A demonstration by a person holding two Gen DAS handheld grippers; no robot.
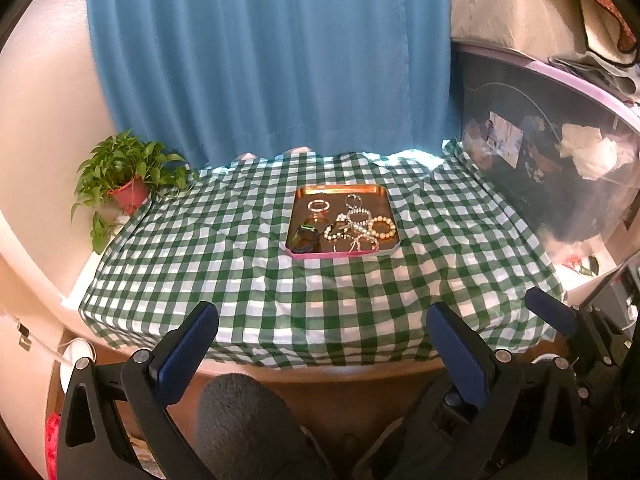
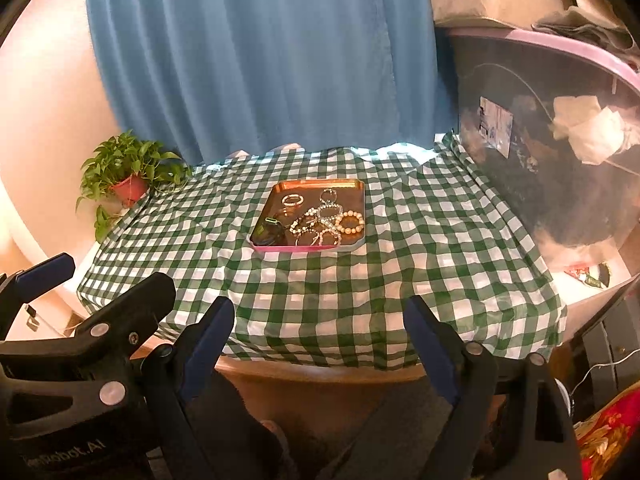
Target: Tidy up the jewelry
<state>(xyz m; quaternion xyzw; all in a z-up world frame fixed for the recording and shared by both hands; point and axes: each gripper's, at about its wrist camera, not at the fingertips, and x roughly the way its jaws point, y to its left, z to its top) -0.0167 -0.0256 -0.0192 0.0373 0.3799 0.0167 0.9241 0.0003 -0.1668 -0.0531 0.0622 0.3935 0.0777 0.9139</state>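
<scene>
While both tools (image 1: 322, 318) (image 2: 319, 312) gape, one tray (image 1: 340, 189), jewelry heaped

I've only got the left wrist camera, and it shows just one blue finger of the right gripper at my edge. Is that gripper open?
Observer: Yes. The right wrist view shows the right gripper with both fingers spread wide and nothing between them.
Operator: Is it over the tray?
Observer: No. The tray lies well ahead of its fingertips, with bare checked tablecloth between.
Operator: Anything beside it on the right?
Observer: A red and gold patterned cloth sits at the lower right, below the table edge.
</scene>
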